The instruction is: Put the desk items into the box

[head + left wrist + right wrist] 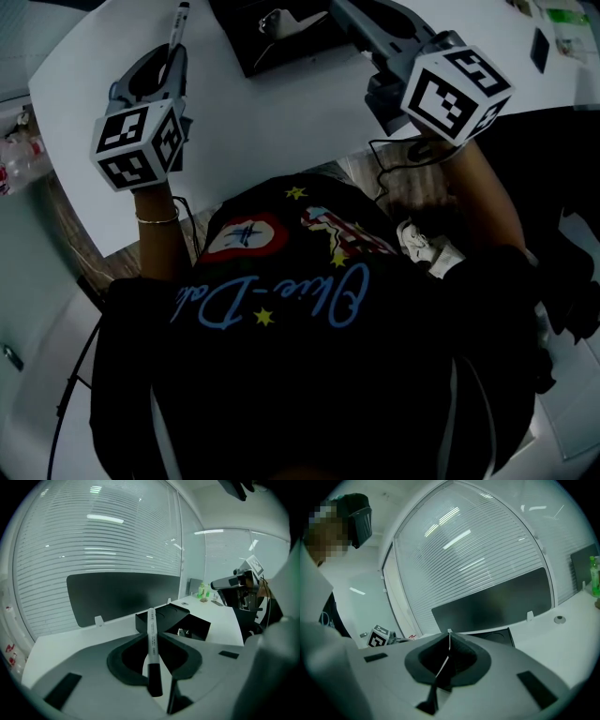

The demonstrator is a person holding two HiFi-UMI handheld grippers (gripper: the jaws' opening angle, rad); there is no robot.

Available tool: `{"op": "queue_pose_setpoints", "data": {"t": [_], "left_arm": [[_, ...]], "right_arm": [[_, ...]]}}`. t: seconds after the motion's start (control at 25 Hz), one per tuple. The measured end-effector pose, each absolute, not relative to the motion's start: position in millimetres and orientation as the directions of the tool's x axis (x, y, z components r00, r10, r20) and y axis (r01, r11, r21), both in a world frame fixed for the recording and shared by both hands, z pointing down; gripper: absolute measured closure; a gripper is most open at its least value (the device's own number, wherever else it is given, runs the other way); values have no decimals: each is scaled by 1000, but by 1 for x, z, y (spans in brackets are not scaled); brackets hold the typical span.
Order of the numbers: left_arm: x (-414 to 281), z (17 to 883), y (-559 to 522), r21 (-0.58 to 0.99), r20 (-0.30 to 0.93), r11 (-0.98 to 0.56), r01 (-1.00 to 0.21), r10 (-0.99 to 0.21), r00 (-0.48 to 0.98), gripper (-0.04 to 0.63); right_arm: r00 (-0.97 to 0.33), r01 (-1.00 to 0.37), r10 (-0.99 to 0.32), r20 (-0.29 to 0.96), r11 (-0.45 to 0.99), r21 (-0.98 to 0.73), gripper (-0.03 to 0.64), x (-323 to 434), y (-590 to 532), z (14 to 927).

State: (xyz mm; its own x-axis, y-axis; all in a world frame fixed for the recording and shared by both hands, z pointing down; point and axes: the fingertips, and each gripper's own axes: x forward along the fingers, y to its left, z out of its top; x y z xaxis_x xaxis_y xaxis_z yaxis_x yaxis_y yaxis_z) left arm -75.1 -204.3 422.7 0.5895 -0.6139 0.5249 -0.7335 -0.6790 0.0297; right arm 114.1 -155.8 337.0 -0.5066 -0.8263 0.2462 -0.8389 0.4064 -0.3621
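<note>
One pen is clamped in your left tool, held off the bench for the box. Your right tool is closed, empty.

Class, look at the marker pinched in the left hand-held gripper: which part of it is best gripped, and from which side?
Probably the white barrel of the marker, near mid-length, with the jaws closing across it from its two long sides, as the left hand-held gripper does. The barrel is long, straight and slim, so pads seat squarely there.
</note>
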Motion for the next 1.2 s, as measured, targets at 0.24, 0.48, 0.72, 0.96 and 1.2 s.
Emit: {"op": "queue_pose_setpoints", "data": {"t": [0.24, 0.48, 0.72, 0.96, 1.2], "left_arm": [[-75, 407, -191, 38, 503, -661, -750, -635, 585, 520], [-82, 394, -181, 36, 485, -638, -769, -661, 572, 520], [-89, 384, -172, 39, 460, -611, -791, -692, 557, 522], [-94, 369, -164, 26, 436, -592, -806, -719, 542, 522], [-98, 352, -161, -2, 409, -583, -812, -742, 531, 520]], "right_arm": [[-542, -816, -812, 217, 446, -369, 606, 108, -161, 329], [-553, -813, -809, 197, 473, -339, 606, 102, -166, 319], [-501, -847, -858, 113, 460, -267, 606, 111, -177, 291], [-511, -844, -855, 88, 480, -238, 606, 100, -177, 285], [-551, -822, -832, 66, 528, -211, 606, 82, -177, 279]]}}
